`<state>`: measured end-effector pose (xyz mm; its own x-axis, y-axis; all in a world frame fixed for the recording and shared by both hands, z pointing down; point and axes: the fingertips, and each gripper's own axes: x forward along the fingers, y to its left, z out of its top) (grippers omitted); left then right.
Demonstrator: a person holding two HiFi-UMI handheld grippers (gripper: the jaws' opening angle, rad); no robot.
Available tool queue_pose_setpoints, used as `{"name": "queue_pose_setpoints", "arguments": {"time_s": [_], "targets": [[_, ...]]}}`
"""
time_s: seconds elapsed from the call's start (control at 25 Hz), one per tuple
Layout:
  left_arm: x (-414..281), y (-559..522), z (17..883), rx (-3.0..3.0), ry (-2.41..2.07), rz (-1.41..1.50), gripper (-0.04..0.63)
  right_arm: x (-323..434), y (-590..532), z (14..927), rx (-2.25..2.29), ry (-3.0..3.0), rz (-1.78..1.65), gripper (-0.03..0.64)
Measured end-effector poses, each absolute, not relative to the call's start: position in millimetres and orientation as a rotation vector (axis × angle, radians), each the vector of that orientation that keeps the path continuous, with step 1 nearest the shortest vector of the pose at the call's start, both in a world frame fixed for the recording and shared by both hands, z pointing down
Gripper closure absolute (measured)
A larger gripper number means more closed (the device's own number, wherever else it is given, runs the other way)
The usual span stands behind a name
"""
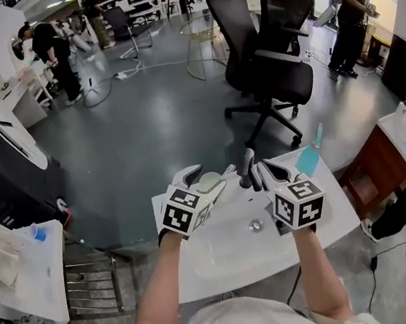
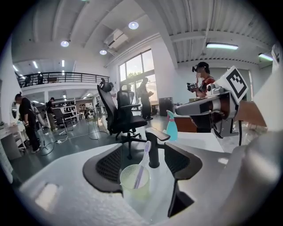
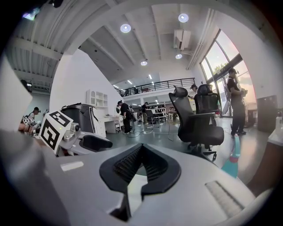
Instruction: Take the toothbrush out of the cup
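Note:
A pale green translucent cup [image 2: 134,182] stands on the white washbasin counter [image 1: 223,265]. A lilac toothbrush [image 2: 143,160] leans in it, head up. My left gripper [image 2: 146,167] is open, and the cup sits between its jaws, closer to the left one. In the head view that left gripper [image 1: 208,176] flanks the cup [image 1: 207,185] left of the dark tap [image 1: 247,169]. My right gripper [image 1: 261,168] hovers just right of the tap. In its own view the right gripper [image 3: 141,152] is shut with nothing in it. From there the cup is hidden.
A teal spray bottle [image 1: 309,156] stands at the counter's far right edge. The basin drain [image 1: 255,225] lies below my grippers. Two black office chairs [image 1: 270,47] stand beyond the counter on the grey floor. People stand far off. A metal rack [image 1: 93,285] is at my left.

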<state>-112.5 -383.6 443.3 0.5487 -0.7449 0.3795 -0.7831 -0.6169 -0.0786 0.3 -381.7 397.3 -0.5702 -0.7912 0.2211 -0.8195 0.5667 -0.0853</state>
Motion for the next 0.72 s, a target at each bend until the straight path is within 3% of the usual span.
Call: {"name": "queue_pose_setpoints", "arguments": {"time_s": [0.72], "targets": [[-88.0, -415.1, 487.3, 2.795, -0.929, 0.810, 0.314, 7.6, -395.2, 406.5, 1.470, -2.552, 0.266, 0.614]]}}
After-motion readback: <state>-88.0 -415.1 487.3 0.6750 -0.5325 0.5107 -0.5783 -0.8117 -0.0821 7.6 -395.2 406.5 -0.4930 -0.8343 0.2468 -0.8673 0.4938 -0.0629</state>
